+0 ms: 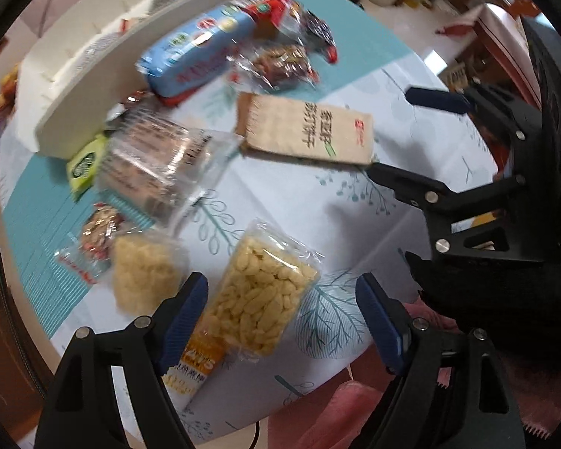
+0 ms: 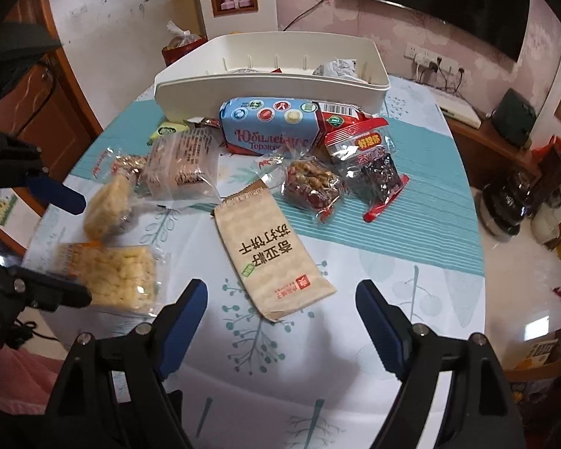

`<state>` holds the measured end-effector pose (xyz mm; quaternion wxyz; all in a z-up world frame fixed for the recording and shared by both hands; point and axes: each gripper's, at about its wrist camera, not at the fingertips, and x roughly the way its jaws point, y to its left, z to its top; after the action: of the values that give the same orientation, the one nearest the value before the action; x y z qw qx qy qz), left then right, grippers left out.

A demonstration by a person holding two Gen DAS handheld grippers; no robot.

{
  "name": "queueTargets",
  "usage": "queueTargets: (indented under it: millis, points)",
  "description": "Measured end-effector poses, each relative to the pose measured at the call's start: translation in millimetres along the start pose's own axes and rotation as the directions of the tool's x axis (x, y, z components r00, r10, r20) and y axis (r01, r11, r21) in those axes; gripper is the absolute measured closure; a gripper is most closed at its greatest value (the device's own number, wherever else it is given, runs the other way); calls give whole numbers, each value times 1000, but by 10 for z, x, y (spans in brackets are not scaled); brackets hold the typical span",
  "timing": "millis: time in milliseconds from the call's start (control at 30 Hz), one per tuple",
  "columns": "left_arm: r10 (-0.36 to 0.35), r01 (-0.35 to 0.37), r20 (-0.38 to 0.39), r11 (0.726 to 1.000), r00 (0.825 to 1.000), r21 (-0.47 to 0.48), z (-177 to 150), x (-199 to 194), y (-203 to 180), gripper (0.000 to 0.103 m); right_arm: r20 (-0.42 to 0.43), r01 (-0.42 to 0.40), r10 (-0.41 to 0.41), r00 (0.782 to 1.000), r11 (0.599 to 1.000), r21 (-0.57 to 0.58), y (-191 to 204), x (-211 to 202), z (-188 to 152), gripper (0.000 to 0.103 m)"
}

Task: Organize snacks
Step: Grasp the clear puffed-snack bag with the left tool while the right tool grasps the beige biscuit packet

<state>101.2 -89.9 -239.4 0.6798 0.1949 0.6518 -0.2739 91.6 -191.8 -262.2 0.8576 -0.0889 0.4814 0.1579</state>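
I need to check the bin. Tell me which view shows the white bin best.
The right wrist view: the bin shows whole, its open top and slotted inner wall visible. The left wrist view shows only part of it, blurred.

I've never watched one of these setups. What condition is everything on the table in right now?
Left claw: open, over the puffed rice pack.
Right claw: open, holding nothing.
Puffed rice pack: sealed, lying flat.
Beige cracker pack: sealed, flat on the table.
Blue biscuit pack: unopened, leaning against the white bin.
White bin: upright, a few snacks inside.
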Motion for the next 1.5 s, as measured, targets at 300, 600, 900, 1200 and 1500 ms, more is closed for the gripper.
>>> queueTargets:
  millis: [300, 600, 900, 1200, 1500]
  points:
    - [-9, 14, -104, 999, 995, 50, -56, 424, 17, 23, 6, 49, -49, 999, 998, -50, 150, 285, -41, 21]
    - [4, -2, -135, 1000, 991, 11, -7, 667, 80, 23, -8, 40, -40, 999, 997, -63, 186, 493, 3, 21]
    - [-21, 17, -163, 1000, 986, -26, 3, 890, 118, 23, -30, 20, -21, 999, 999, -50, 82, 624, 60, 21]
    - [-34, 24, -171, 998, 985, -62, 12, 912, 190, 24, -34, -5, 3, 999, 998, -64, 56, 715, 169, 21]
    - [-38, 24, -151, 996, 988, -90, 15, 761, 425, 32, -56, -3, -1, 998, 998, -66, 62, 765, 252, 24]
